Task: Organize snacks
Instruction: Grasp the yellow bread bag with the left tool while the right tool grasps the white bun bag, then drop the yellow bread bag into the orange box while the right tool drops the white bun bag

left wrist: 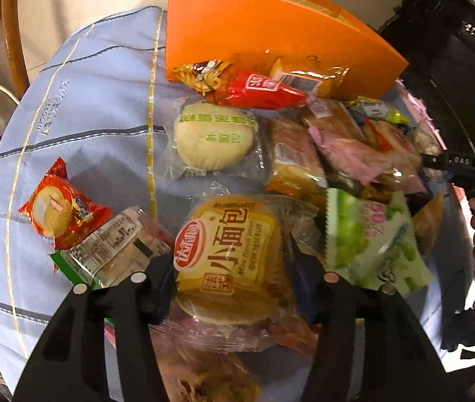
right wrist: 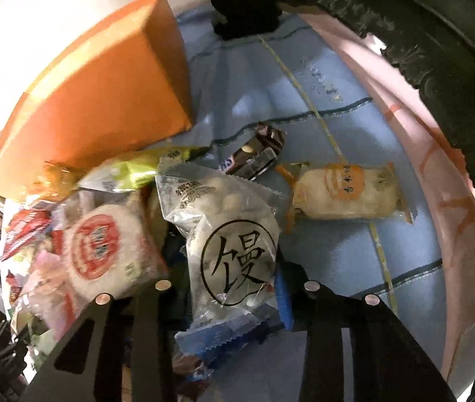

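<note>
Pick step, both hands at once. Left gripper (left wrist: 234,268) has its jaws either side of the yellow mini-bread packet (left wrist: 230,254), which sits in the snack pile toward the middle of the blue checked tablecloth (left wrist: 79,107); the pads look pressed into the wrapper's sides, so I read it as clamped on that packet, not lifted yet. Right gripper (right wrist: 234,284) straddles the clear steamed-bun packet (right wrist: 234,258) with the big black character, near the pile's edge on the right side of the cloth; the wrapper fills the gap between the jaws and the pads seem to be on it, though blur makes the contact hard to confirm. The orange box (left wrist: 271,33) stands at the far edge of the cloth, snacks leaning on its front wall. Loose items lie apart: a red cracker pack (left wrist: 59,211) toward the left edge, an orange-label pastry (right wrist: 344,194) and a dark chocolate bar (right wrist: 257,154) on bare cloth. Next move likely: lift both packets clear without dragging neighbours, since wrappers overlap, then carry them toward the box or a sorted group. The slippery film may slip or tear.
</note>
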